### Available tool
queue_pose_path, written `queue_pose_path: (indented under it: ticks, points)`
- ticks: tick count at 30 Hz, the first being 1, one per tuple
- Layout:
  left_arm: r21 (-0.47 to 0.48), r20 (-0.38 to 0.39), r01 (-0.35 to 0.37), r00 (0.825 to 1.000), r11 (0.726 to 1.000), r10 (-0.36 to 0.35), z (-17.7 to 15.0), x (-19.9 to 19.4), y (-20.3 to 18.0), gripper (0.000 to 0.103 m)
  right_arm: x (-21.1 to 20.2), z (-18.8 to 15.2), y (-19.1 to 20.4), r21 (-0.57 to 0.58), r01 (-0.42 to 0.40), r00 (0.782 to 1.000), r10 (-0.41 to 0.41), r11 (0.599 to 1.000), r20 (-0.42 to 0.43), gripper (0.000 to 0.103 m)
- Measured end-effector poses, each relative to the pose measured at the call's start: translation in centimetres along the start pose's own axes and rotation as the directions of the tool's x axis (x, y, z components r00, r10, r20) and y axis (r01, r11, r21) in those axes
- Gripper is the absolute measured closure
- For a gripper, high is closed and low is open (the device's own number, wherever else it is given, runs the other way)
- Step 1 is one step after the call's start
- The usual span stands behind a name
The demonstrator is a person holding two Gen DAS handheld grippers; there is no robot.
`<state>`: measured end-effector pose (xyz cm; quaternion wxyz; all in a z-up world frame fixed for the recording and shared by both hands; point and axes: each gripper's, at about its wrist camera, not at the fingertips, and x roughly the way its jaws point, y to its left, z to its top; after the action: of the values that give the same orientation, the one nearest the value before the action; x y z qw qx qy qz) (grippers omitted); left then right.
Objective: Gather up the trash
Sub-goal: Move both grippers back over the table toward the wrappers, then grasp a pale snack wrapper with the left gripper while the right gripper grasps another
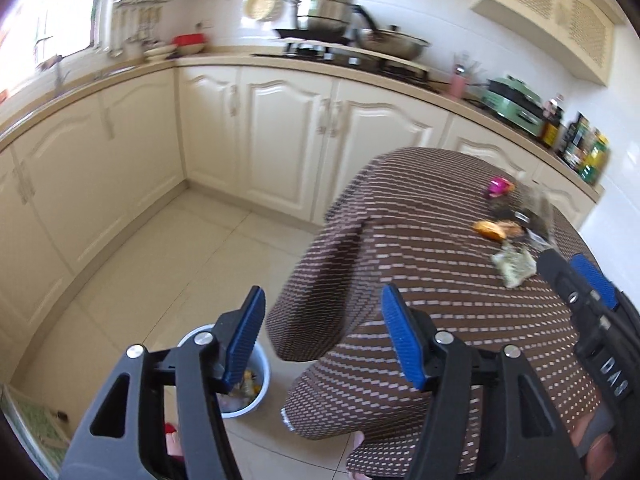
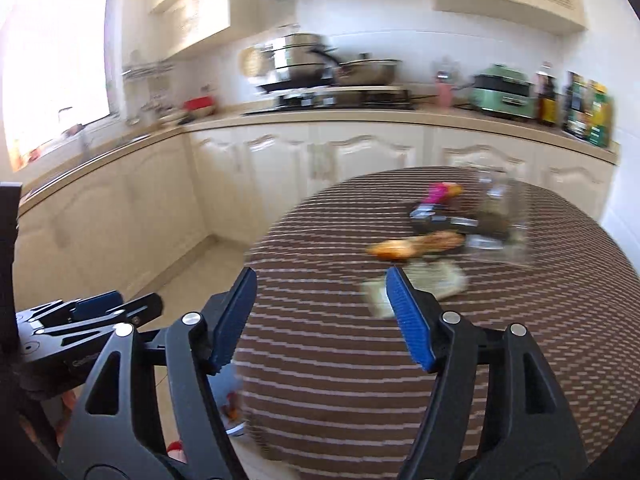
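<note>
A table with a brown striped cloth [image 1: 420,280] [image 2: 360,340] holds trash: an orange peel [image 1: 490,230] [image 2: 394,249], a pink wrapper [image 1: 498,186] [image 2: 438,192], a crumpled greenish wrapper [image 1: 514,266] [image 2: 432,280], dark packets [image 2: 440,220] and a clear plastic piece [image 2: 504,220]. A white bin [image 1: 262,376] with trash inside stands on the floor left of the table. My left gripper [image 1: 322,336] is open and empty above the bin and table edge. My right gripper [image 2: 320,316] is open and empty, just short of the greenish wrapper; it shows at the right in the left wrist view [image 1: 576,280].
Cream cabinets [image 1: 280,128] and an L-shaped counter run behind, with a stove, pots [image 1: 324,8], a green appliance [image 1: 516,106] and bottles [image 1: 584,144]. Tiled floor [image 1: 160,280] lies left of the table. The right wrist view is motion-blurred.
</note>
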<state>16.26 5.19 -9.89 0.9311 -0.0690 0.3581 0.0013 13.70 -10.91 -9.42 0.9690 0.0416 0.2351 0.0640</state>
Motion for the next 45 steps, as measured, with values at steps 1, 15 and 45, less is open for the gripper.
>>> queue_pose_path:
  ticks: [1,15,45]
  points:
    - [0.019,-0.006,0.013,1.000,1.000,-0.012,0.0,0.3,-1.0,0.042,-0.4,0.0,-1.4,0.019,0.024,1.000,-0.024,1.000,0.007,0.036]
    - [0.169,-0.112,0.201,0.977,0.965,-0.184,0.8,4.9,-12.4,0.042,-0.7,-1.7,-12.7,0.214,0.163,0.986,-0.152,0.963,-0.067,0.034]
    - [0.139,-0.110,0.185,0.979,0.973,-0.170,2.3,6.2,-9.7,0.042,7.4,0.0,-11.2,0.060,0.177,0.906,-0.139,0.982,-0.401,0.028]
